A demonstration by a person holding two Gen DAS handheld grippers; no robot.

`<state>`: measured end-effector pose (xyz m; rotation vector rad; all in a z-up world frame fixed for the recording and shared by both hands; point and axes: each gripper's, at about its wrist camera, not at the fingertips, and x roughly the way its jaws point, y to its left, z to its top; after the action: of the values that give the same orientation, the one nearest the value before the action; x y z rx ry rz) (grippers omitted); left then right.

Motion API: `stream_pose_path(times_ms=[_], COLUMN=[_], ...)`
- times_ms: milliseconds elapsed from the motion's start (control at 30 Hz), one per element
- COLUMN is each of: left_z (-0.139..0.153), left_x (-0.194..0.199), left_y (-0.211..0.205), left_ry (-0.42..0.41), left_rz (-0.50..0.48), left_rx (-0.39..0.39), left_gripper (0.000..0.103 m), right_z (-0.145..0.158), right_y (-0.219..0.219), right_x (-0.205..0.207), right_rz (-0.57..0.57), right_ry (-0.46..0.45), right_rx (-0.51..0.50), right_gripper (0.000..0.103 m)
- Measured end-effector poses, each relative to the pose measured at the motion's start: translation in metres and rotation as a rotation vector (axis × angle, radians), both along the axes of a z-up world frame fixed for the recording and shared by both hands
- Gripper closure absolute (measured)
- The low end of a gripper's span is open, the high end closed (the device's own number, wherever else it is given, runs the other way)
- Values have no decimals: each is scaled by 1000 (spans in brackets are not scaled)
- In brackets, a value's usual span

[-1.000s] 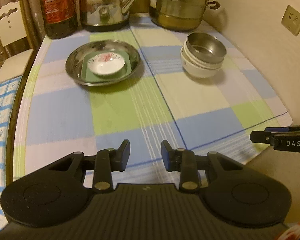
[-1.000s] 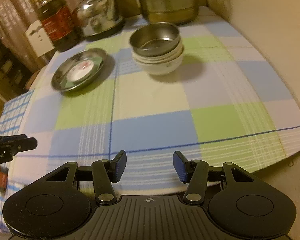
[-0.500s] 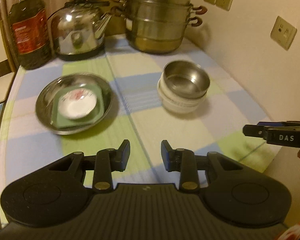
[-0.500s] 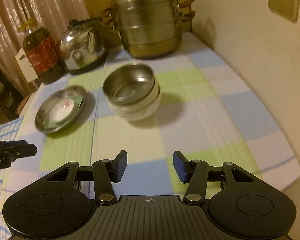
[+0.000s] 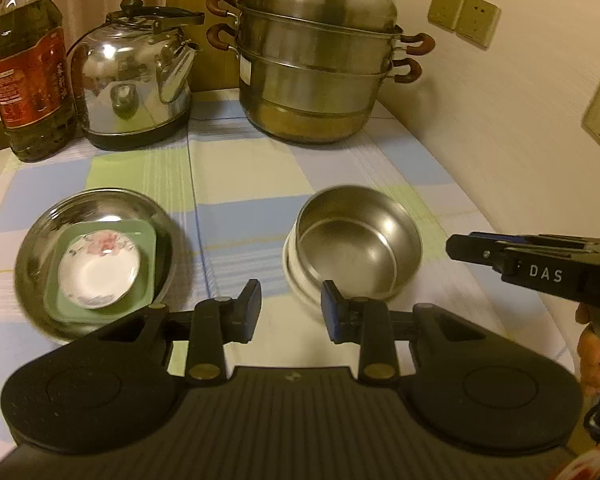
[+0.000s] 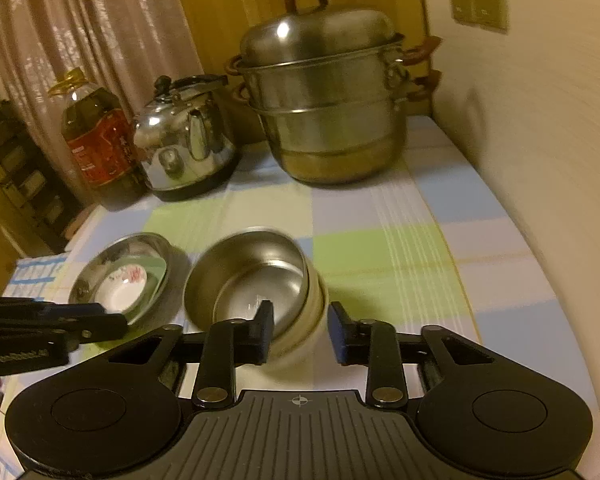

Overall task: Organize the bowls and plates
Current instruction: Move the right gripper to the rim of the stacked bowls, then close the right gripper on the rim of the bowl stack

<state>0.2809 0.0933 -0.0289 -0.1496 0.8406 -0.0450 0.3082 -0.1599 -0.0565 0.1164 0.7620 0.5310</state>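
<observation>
both grippers have closed in on the bowl stack since a second ago, jaws open and empty.

the right gripper now has the steel bowl and the white bowl under it just ahead of its jaws, so a grasp looks near. the left gripper sits between the bowls and the steel plate; only its view shows the green dish and flowered saucer clearly.

Kettle, steamer pot, oil bottle

left gripper and right gripper both hover side by side, jaws spread wide.
</observation>
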Motion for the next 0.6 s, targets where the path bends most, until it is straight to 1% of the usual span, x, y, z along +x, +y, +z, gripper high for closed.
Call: stream_pose_path(times_ms=[133, 300, 500, 600], left_z=[-6, -14, -22, -25], left_x=[19, 33, 41, 45], left_y=[-5, -6, -9, -11], left_ry=[10, 26, 51, 56], left_rz=[28, 48, 61, 60], left_rx=[8, -7, -7, -8], left_gripper=[83, 86, 91, 91], right_z=[-5, -13, -25, -27], right_y=[3, 3, 3, 2], right_x=[24, 42, 54, 58], right_rz=[52, 105, 134, 143], right_ry=[0, 15, 48, 58], right_rx=[16, 34, 39, 45], right_gripper=[89, 97, 100, 100])
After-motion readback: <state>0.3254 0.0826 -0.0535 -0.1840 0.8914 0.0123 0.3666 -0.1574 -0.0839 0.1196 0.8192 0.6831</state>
